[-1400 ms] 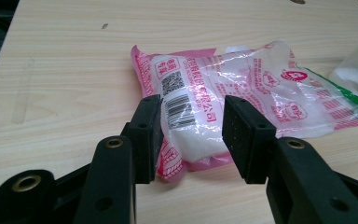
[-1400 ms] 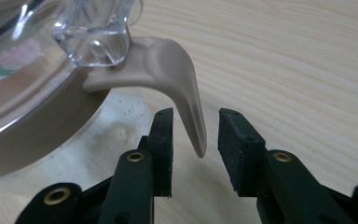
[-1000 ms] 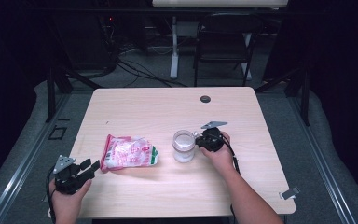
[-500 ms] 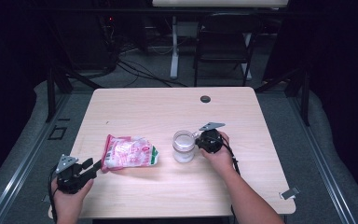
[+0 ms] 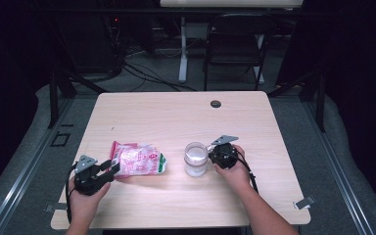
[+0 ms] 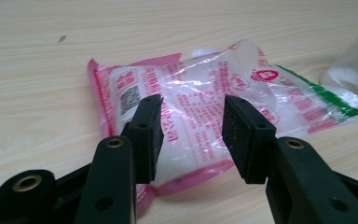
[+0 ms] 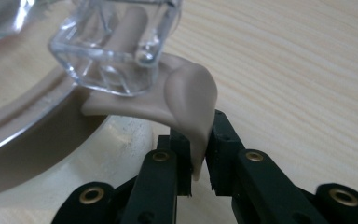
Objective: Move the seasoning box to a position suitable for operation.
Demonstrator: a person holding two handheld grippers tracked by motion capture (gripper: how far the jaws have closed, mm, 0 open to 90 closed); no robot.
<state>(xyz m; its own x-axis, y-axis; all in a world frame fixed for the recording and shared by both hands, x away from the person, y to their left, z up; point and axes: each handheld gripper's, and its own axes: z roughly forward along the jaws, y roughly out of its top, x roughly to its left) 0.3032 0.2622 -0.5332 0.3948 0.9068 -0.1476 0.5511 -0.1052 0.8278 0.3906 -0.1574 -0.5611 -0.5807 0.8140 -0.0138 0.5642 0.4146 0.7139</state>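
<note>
Jar (image 5: 196,158) holds white powder; bag (image 5: 137,159) likewise.

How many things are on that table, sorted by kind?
Pink plastic bags: 1
Clear glass jars: 1
Hand-held tongs: 2, left and right
Total: 4

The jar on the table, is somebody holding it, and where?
Yes. The right tool pinches the beige pull tab of the jar at its lid seal. The left tool is open by the bag, holding nothing.
</note>
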